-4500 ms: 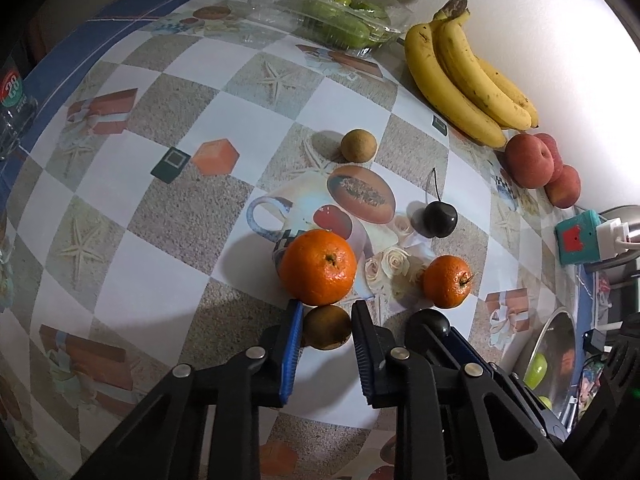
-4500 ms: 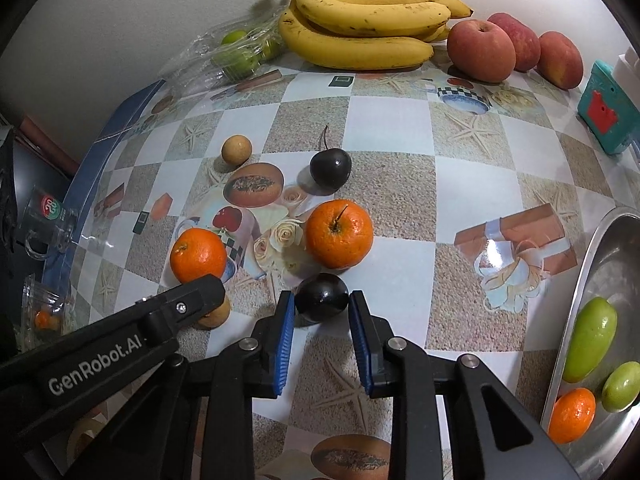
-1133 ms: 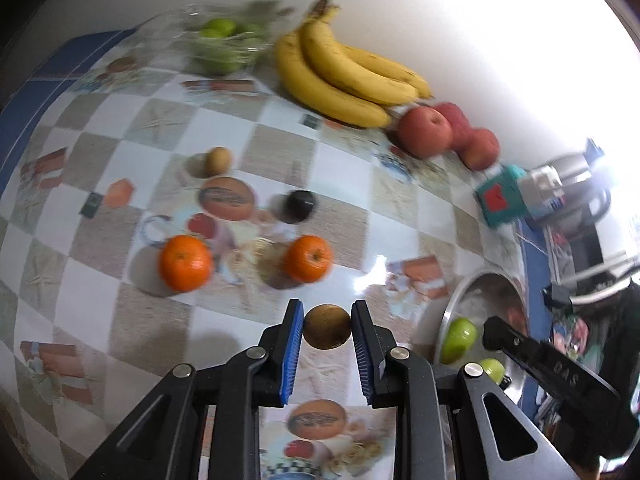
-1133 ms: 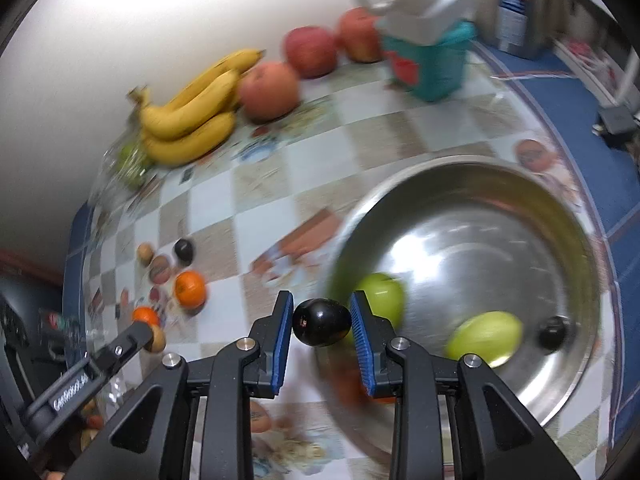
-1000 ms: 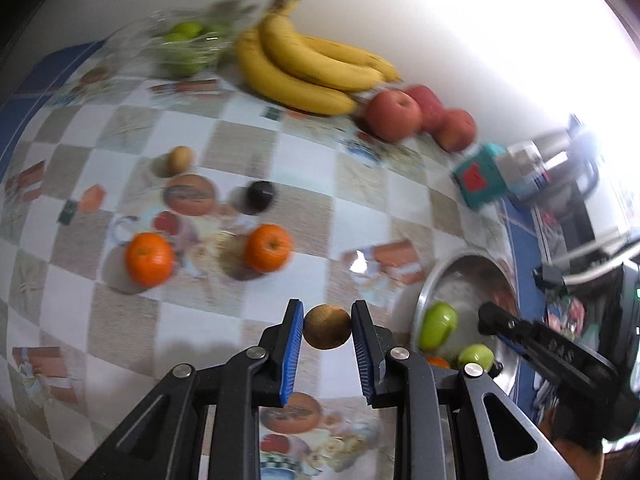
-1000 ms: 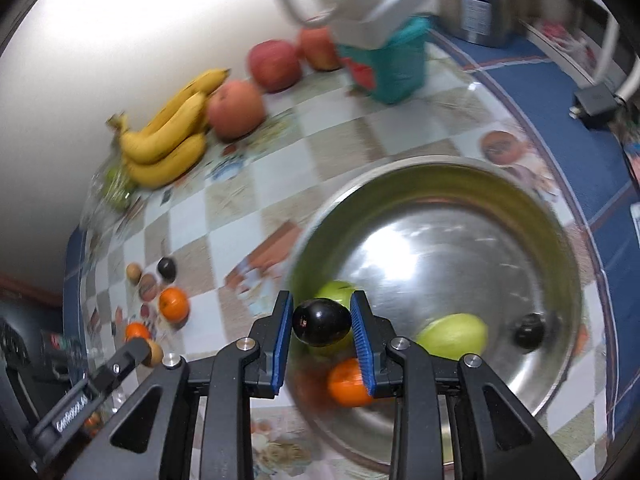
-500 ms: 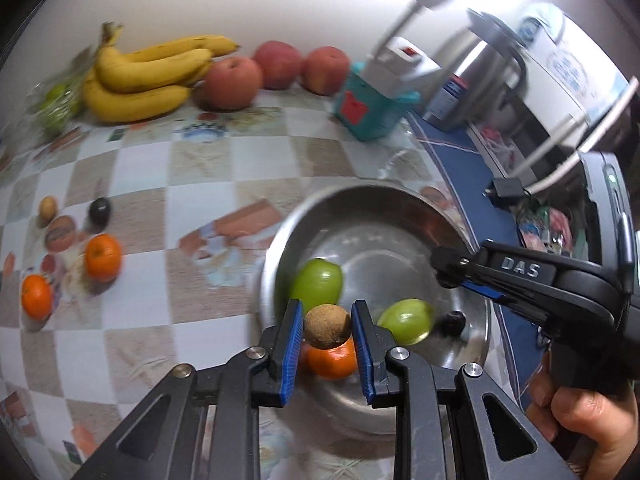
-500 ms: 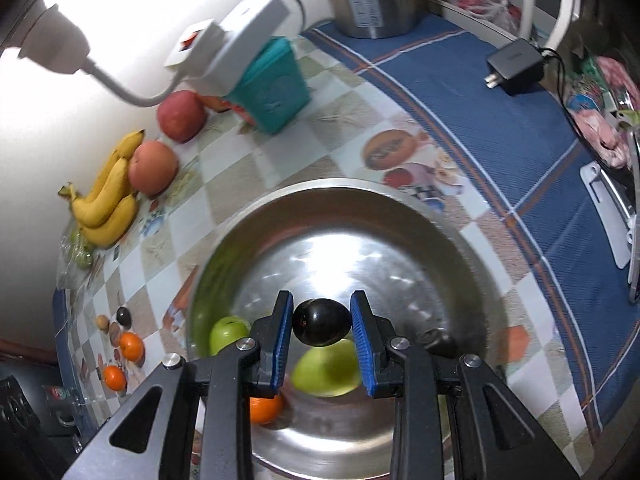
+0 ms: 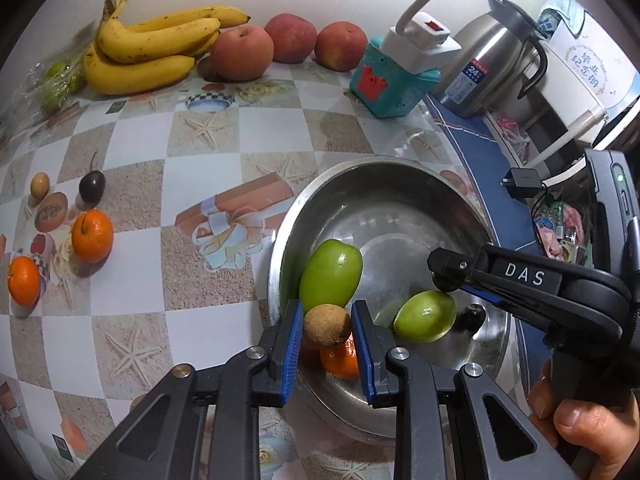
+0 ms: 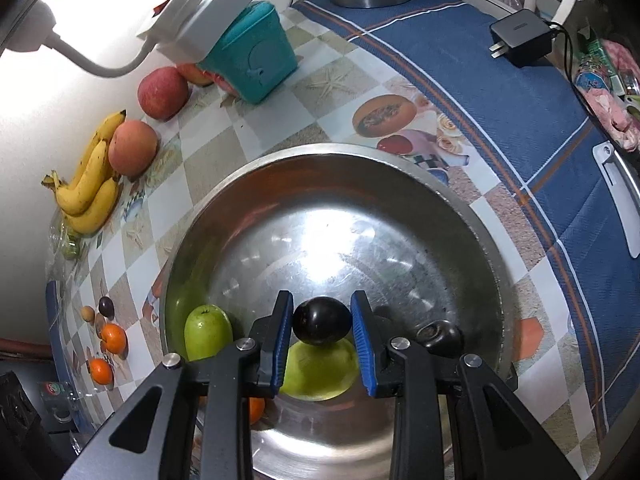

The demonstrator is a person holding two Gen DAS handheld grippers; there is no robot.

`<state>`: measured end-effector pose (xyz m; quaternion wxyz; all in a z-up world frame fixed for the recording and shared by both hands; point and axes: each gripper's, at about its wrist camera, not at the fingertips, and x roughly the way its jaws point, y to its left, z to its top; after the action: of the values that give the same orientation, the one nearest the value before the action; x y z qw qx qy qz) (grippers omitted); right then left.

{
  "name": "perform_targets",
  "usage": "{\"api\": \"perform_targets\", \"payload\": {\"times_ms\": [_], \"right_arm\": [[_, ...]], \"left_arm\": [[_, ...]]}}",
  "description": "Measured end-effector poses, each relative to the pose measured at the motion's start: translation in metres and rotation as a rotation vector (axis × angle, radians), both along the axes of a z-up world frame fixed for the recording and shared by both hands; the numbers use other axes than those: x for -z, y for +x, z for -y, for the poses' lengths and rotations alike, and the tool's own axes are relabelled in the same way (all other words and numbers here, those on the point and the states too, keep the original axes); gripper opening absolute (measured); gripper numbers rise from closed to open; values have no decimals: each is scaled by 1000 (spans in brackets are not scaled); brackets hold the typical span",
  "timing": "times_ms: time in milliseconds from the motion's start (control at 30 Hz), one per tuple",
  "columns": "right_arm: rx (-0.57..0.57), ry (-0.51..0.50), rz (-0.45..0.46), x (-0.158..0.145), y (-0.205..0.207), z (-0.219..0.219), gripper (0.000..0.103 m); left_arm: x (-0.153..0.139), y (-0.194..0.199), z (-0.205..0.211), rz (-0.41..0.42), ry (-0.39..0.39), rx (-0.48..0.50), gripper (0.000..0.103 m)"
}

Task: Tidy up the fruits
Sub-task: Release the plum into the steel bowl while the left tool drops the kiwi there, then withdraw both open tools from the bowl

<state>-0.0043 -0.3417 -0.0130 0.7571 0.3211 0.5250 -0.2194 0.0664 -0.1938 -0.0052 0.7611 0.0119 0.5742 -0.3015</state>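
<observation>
tablecloth (image 9: 132,152): white and sandy-beige checks, starfish and gift-box prints, blue striped border
bowl (image 10: 486,240): bare shiny steel
brown fruit (image 9: 326,326): dull tan-brown, at 6 o'clock
dark plum (image 10: 321,321): glossy near-black
bananas (image 9: 148,54): yellow, brown flecks, at 11 o'clock
oranges (image 9: 92,236): bright orange
box (image 9: 390,82): teal, red mark
pads (image 9: 295,346): blue, ribbed

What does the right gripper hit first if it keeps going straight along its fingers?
Likely the green fruit in the steel bowl: it lies right below the dark fruit clamped in the right gripper. Depth is unclear.
</observation>
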Motion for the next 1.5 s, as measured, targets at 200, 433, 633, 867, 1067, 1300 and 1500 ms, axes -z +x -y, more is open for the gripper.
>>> {"api": "perform_targets", "payload": {"times_ms": [200, 433, 633, 867, 1067, 1300, 1500], "right_arm": [[7, -3, -23, 1, 2, 0, 32], [12, -16, -45, 0, 3, -1, 39], [7, -53, -71, -4, 6, -2, 64], [-24, -88, -82, -5, 10, -7, 82], [-45, -115, -94, -5, 15, -13, 86], [-71, -129, -91, -5, 21, -20, 96], [-74, -137, -96, -7, 23, -23, 100]], "left_arm": [[-2, -1, 2, 7, 3, 6, 51], [-7, 3, -4, 8, 7, -13, 61], [-8, 11, -19, -2, 24, -71, 71], [2, 27, -49, -31, 87, -210, 87], [12, 38, -76, -65, 114, -350, 103], [15, 42, -89, -74, 129, -402, 103], [17, 44, -90, -91, 131, -415, 103]]}}
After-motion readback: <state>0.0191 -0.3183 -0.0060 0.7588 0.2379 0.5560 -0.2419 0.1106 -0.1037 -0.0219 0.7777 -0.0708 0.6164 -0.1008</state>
